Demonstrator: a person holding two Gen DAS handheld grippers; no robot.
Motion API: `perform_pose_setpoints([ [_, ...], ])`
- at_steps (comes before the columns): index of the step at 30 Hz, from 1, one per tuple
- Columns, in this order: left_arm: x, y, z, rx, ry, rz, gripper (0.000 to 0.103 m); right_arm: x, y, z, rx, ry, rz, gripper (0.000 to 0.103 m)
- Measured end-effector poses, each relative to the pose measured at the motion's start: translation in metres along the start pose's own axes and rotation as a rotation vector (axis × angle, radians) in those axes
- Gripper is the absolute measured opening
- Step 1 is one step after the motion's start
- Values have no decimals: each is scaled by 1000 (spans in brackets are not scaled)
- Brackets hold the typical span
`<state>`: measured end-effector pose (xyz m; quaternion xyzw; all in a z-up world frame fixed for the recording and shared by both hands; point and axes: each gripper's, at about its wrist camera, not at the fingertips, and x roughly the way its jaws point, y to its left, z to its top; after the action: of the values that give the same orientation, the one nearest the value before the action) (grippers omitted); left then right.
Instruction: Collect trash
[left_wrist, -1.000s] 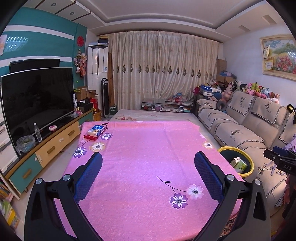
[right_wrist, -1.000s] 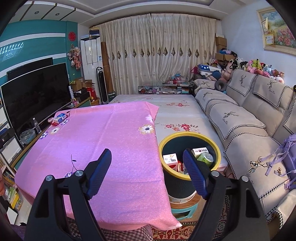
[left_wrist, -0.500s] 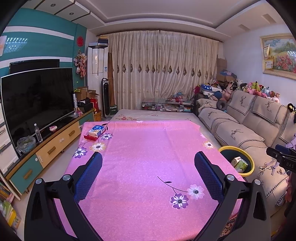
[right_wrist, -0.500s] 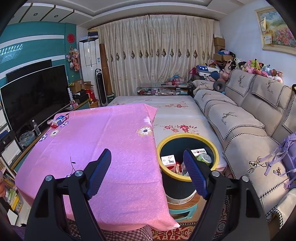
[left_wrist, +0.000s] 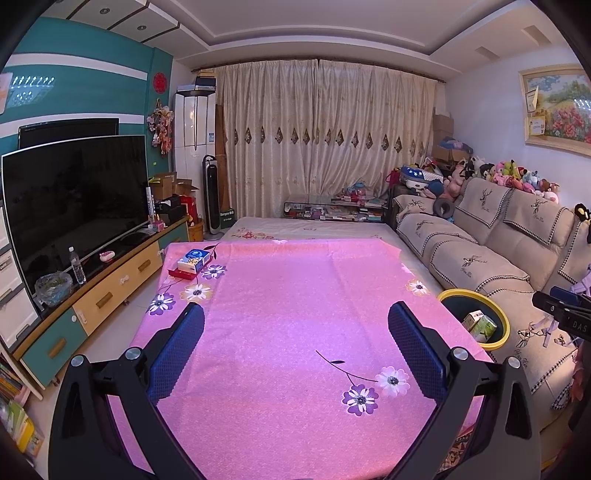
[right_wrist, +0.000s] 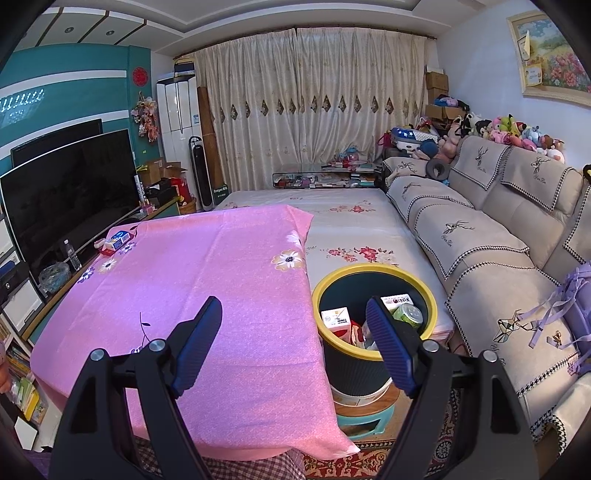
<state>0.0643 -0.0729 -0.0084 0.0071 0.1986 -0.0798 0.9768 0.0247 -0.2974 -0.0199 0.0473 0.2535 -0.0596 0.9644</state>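
A dark trash bin with a yellow rim (right_wrist: 373, 271) stands to the right of the pink-clothed table (right_wrist: 207, 280); it also shows in the left wrist view (left_wrist: 495, 343). Cartons (right_wrist: 337, 319) and a green can (right_wrist: 408, 315) lie inside it. My right gripper (right_wrist: 293, 314) is open and empty, above the table's right edge beside the bin. My left gripper (left_wrist: 295, 325) is open and empty over the middle of the table (left_wrist: 295, 295). A blue-and-white box on a red one (left_wrist: 192, 260) sits at the table's far left corner; it also shows in the right wrist view (right_wrist: 116, 240).
A beige sofa (right_wrist: 480, 240) runs along the right, close behind the bin. A TV (left_wrist: 74, 199) on a low cabinet (left_wrist: 110, 291) lines the left wall. The bin stands on a teal stool (right_wrist: 365, 417) over a patterned rug. A floral-covered bed (right_wrist: 351, 221) lies beyond the table.
Both grippers stay open and empty. The right wrist view has drifted slightly, with the bin sitting a little higher in frame. The left view is almost unchanged.
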Motion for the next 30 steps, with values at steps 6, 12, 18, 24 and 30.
perform_pose_setpoints([
  [6, 2, -2, 0, 6, 6, -4, 98, 1, 0, 0, 2, 0, 0, 76],
  [12, 4, -2, 1, 9, 8, -4, 98, 2, -1, 1, 4, -1, 0, 76],
  [18, 6, -3, -1, 10, 11, -5, 98, 2, -1, 0, 3, 3, 0, 76],
  [24, 6, -3, -1, 10, 11, -4, 98, 4, -1, -1, 4, 5, 2, 76],
  [30, 6, -3, -3, 12, 12, -4, 98, 3, -1, -1, 5, 6, 1, 76],
])
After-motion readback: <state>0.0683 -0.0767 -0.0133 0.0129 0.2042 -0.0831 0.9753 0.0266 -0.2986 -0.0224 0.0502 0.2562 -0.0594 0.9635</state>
